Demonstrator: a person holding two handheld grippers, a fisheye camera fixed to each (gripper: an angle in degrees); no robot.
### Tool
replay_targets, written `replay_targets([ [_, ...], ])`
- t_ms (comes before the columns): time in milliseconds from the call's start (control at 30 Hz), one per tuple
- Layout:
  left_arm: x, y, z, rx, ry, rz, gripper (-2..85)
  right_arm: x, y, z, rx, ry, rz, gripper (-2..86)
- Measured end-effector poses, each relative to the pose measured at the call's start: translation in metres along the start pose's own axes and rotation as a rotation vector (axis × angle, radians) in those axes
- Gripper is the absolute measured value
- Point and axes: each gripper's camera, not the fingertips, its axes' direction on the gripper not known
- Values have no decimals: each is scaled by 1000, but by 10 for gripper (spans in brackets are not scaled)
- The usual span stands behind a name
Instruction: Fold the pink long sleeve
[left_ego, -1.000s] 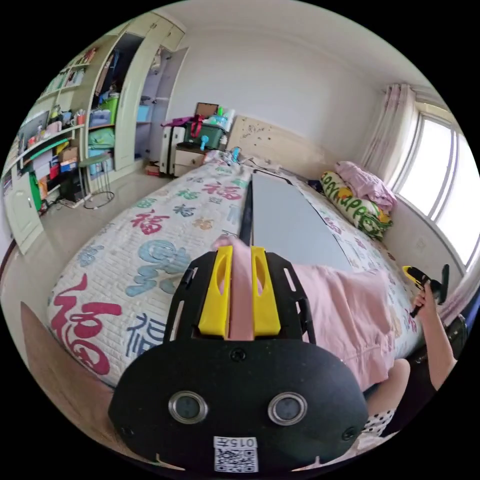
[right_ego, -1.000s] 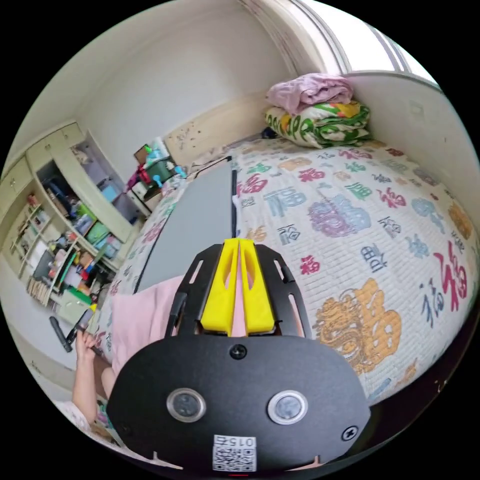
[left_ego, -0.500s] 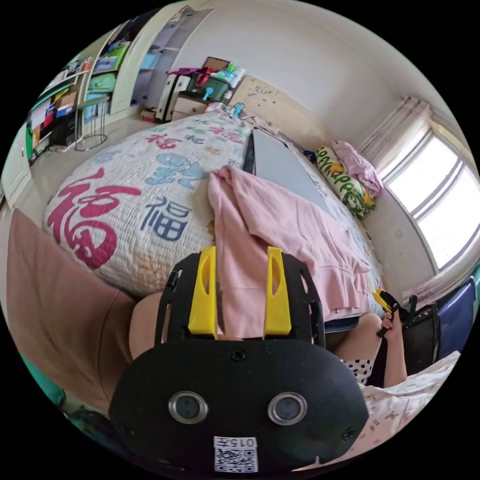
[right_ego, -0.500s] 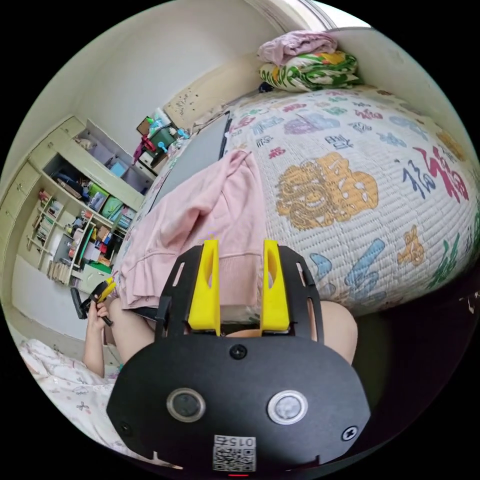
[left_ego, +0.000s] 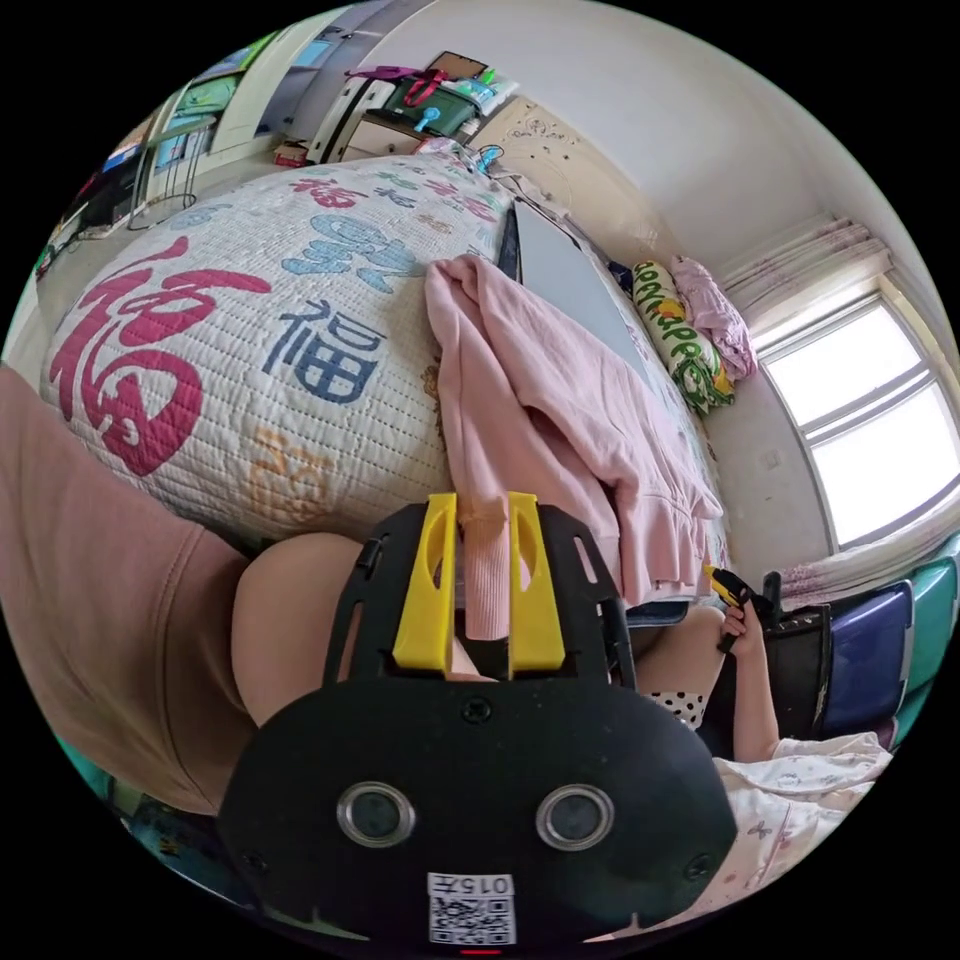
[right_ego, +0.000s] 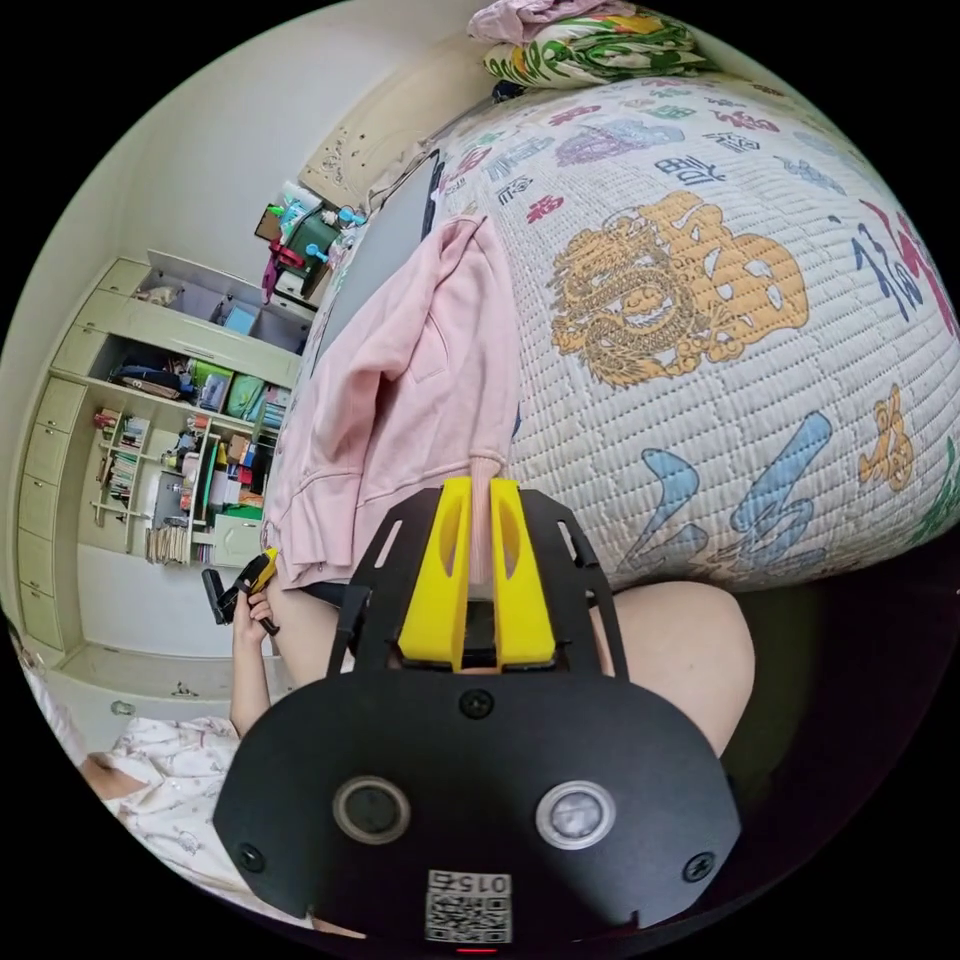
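The pink long sleeve top (left_ego: 560, 400) is draped over the edge of the bed, body lying up on the quilt and its sleeves hanging down off the side toward both claws. In the left gripper view, the left gripper (left_ego: 478, 505) has its yellow jaws closed in on a ribbed sleeve cuff (left_ego: 485, 580), pinching it from both sides. Same deal in the right gripper view: the right gripper (right_ego: 478, 490) is clamped on the other cuff (right_ego: 484, 520), jaws nearly together with just the pink fabric between them.

Beyond the jaws, the top (right_ego: 400, 390) runs up onto a white quilt (right_ego: 720, 300) printed with big colourful characters, and a grey board (left_ego: 570, 290) lies flat further back on it. Just under each claw sits the person's bare knee (left_ego: 290, 610). Off to the right of the left claw, the person's hand (left_ego: 745, 625) holds the other gripper's handle. Folded bedding (left_ego: 690, 340) is piled at the far end by the window (left_ego: 870, 410).
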Motion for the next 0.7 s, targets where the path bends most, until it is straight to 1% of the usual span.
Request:
replay_targets([
  [267, -20, 10, 2, 1, 109, -47, 67, 70, 4, -18, 41, 18, -16, 35],
  [433, -1, 9, 3, 4, 101, -12, 37, 114, 5, -15, 47, 11, -11, 25],
  [567, 25, 12, -9, 65, 78, 35, 14, 152, 14, -13, 60, 16, -18, 18],
  [700, 36, 15, -39, 131, 84, 30, 10, 180, 39, -17, 67, 32, -30, 17],
])
